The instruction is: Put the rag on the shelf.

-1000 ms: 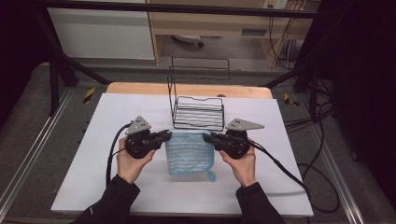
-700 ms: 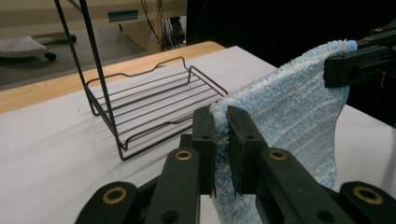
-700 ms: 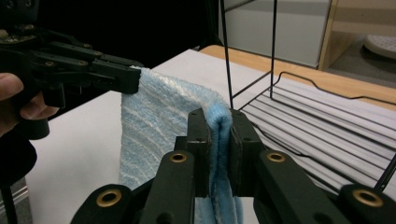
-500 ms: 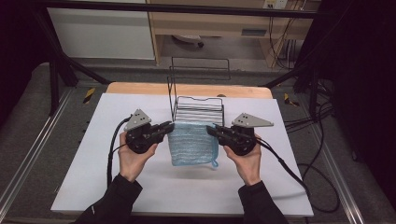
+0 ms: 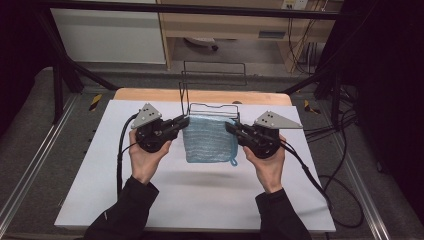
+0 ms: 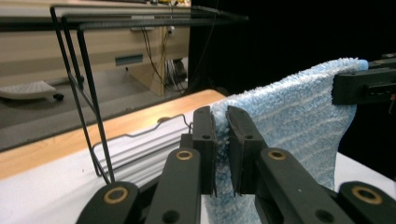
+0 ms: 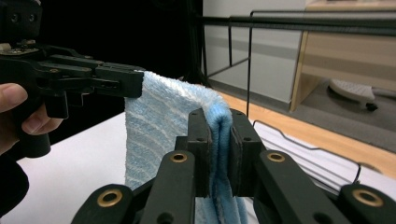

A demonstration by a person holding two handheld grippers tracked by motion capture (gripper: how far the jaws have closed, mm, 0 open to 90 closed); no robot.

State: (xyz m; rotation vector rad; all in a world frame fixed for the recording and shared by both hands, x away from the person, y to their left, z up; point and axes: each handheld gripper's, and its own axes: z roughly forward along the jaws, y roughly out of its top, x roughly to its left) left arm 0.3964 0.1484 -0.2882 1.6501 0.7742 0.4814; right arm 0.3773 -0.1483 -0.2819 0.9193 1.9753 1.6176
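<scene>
I have the light-blue striped terry towel hanging above the white table, its top corners clamped in my left gripper and right gripper. Its loop could snag the black wire rack just behind.

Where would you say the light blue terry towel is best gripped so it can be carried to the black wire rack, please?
Probably at its two top corners, one from each side, as now: the left gripper and right gripper each pinch a corner of the light blue terry towel. Being limp, it hangs flat and spread between them, clear of the white table, just in front of the black wire rack.
</scene>
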